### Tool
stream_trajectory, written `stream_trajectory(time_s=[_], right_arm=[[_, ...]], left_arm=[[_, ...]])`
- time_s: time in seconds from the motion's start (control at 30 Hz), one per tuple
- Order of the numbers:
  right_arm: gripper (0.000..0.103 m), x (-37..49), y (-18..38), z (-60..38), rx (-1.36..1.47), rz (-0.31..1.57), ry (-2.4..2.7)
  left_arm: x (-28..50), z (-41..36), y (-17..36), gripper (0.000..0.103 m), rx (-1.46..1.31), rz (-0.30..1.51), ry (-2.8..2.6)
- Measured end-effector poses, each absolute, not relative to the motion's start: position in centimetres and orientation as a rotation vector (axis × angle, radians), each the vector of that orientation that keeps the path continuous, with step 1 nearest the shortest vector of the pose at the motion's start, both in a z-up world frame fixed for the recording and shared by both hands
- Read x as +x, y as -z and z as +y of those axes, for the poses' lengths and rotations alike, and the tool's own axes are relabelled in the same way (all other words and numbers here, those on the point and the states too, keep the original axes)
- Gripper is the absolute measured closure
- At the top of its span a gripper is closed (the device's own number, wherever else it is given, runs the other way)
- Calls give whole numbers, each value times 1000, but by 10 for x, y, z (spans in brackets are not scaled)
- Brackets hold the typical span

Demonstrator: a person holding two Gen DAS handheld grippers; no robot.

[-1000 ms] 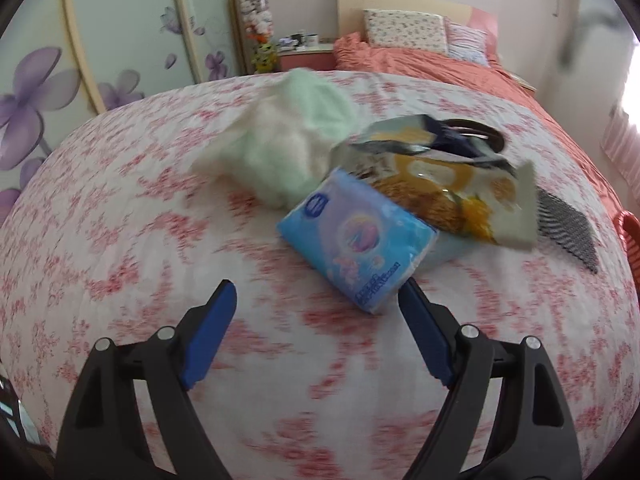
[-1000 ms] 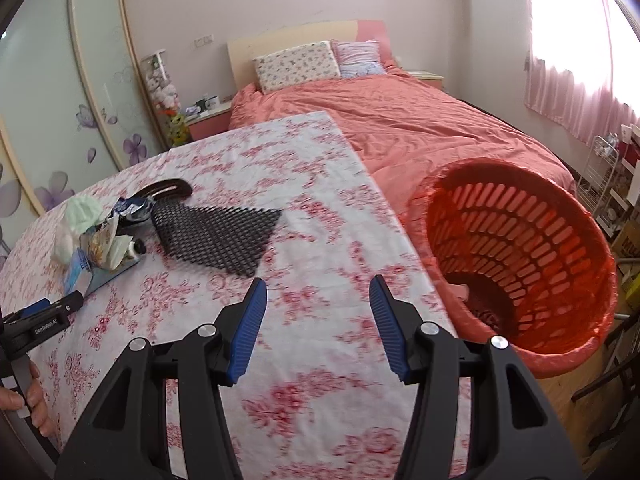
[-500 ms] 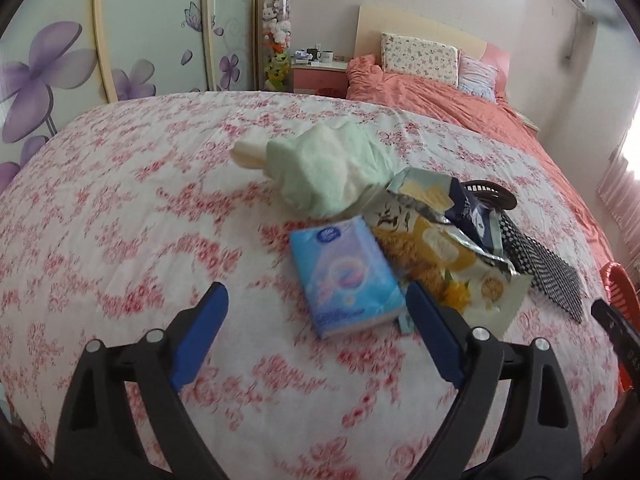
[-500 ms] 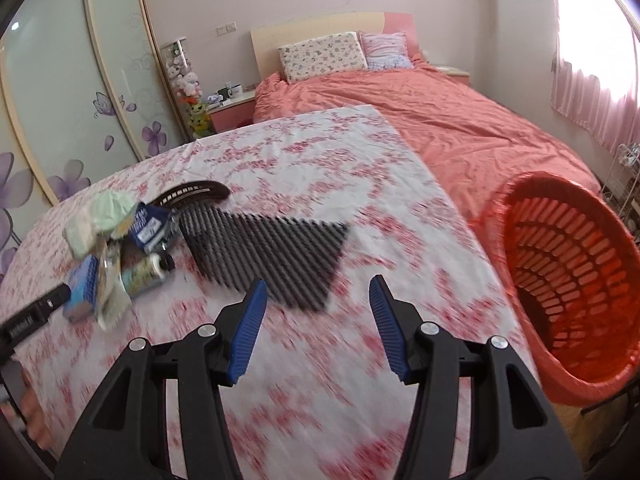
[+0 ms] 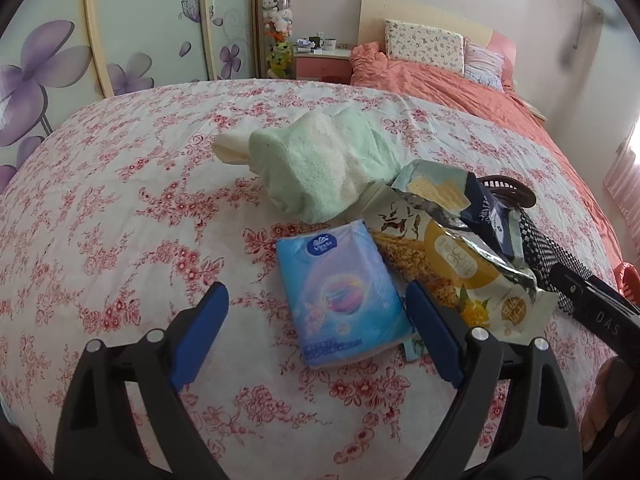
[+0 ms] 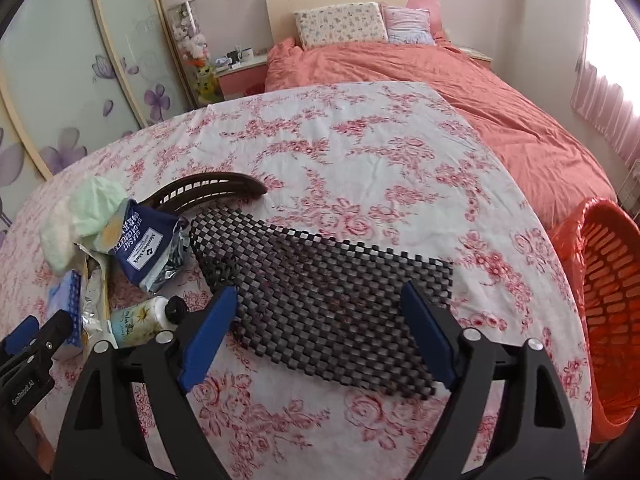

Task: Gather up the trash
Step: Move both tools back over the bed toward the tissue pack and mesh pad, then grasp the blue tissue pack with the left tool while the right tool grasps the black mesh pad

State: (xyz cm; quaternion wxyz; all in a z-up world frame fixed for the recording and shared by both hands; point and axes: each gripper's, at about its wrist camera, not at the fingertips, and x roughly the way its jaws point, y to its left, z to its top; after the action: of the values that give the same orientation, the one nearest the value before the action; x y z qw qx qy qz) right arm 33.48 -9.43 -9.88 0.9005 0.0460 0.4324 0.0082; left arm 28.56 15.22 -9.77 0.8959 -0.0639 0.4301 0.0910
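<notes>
— Jaws?
— On the left gripper [image 5: 316, 291]: spread wide, closing slightly, gripping nothing. Hovering over the blue tissue pack [image 5: 340, 296], which sits between them untouched.
— And on the right gripper [image 6: 318, 292]?
— Opening, empty, poised above the black mesh mat [image 6: 320, 280] near the middle of the counter [image 5: 120, 200].
— Trash?
— Heaped toward the left edge: yellow snack bag [image 5: 452, 264] just beside the tissue pack, dark blue cracker bag [image 6: 146, 248] touching it, green towel [image 5: 324, 168] behind, lotion bottle [image 6: 140, 320] on the near side.
— Bin?
— Orange basket [image 6: 608, 300], off the right edge, lower than the counter top.
</notes>
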Motion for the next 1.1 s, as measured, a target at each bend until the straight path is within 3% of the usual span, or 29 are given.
stream_trajectory(time_s=[0.07,0.43,0.57,0.6,0.63,0.7,0.83,0.9,0.97,1.03,1.07,1.1], right_arm=[[22,333,99,-89,72,897,-20],[90,324,96,-102,87,879,3],[89,325,95,-102,129,881,-19],[81,327,94,-101,142,888,-29],[62,328,93,-99,163,894,-47],[40,330,91,-94,167,884,-58],[33,335,97,-81,132,913,-69],[32,334,99,-71,68,900,-43],[39,332,99,-67,42,894,-33],[63,329,98,-70,58,887,-39],[69,328,98,-73,63,884,-34],[84,327,98,-76,73,884,-45]], left_arm=[[289,153,101,21,-136,908,-186],[282,163,103,47,-130,916,-151],[278,170,103,47,-128,918,-161],[279,171,103,47,-128,917,-164],[279,171,103,47,-131,917,-165],[279,171,103,45,-130,917,-165],[278,168,104,44,-113,910,-165],[278,168,104,43,-109,908,-162],[278,169,104,43,-118,905,-157],[278,170,104,43,-126,903,-153],[278,170,104,43,-127,903,-152],[278,170,104,43,-128,902,-149]])
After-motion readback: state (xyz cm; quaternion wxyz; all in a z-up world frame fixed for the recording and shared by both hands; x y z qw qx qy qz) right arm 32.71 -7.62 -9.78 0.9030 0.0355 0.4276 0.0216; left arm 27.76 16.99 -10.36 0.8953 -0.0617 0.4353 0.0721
